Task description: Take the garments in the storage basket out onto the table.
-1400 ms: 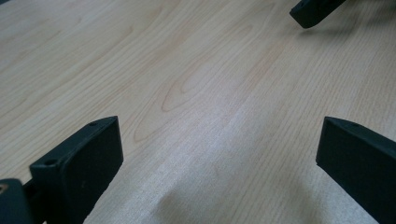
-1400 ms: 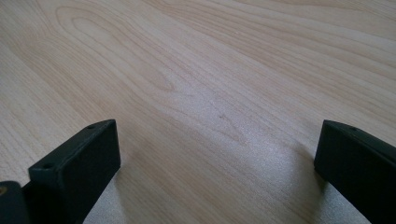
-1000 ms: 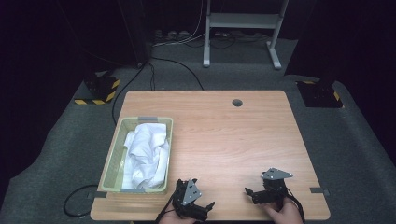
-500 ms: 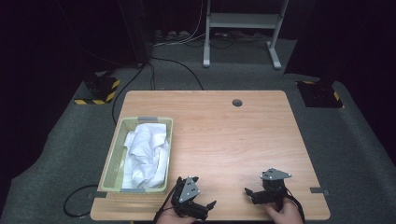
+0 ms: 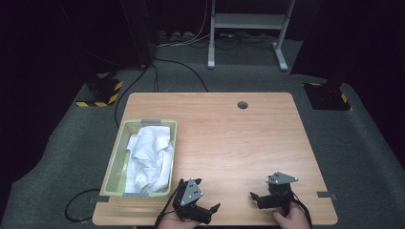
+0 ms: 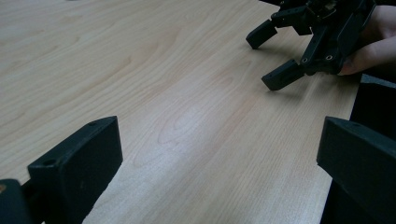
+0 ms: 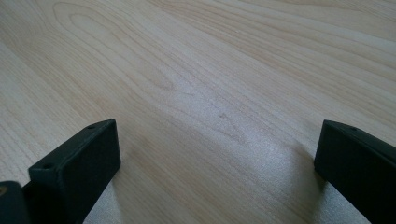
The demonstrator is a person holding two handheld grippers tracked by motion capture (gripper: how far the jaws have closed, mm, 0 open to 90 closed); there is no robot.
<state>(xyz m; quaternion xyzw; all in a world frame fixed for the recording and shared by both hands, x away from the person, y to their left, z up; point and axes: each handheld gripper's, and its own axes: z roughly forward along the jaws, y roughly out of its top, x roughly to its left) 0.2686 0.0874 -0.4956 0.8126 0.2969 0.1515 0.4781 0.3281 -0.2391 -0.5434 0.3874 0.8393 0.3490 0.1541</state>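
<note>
A pale green basket (image 5: 116, 161) sits at the table's left side with a crumpled white cloth (image 5: 150, 155) inside it. My left gripper (image 5: 208, 195) rests low at the front edge, just right of the basket's near corner, open with nothing between its jaws (image 6: 219, 154). It points toward my right gripper (image 5: 254, 200), which is held by a hand (image 5: 289, 220) near the front right and faces left. In the left gripper view the right gripper (image 6: 268, 58) stands open over bare wood. Its own view shows wide-apart jaws (image 7: 217, 154) with only tabletop between them.
The wooden table (image 5: 224, 138) has a round cable hole (image 5: 242, 104) near its far edge. Tape strips mark the front corners (image 5: 325, 194). Grey carpet surrounds the table, with cables and a metal stand (image 5: 246, 28) beyond it.
</note>
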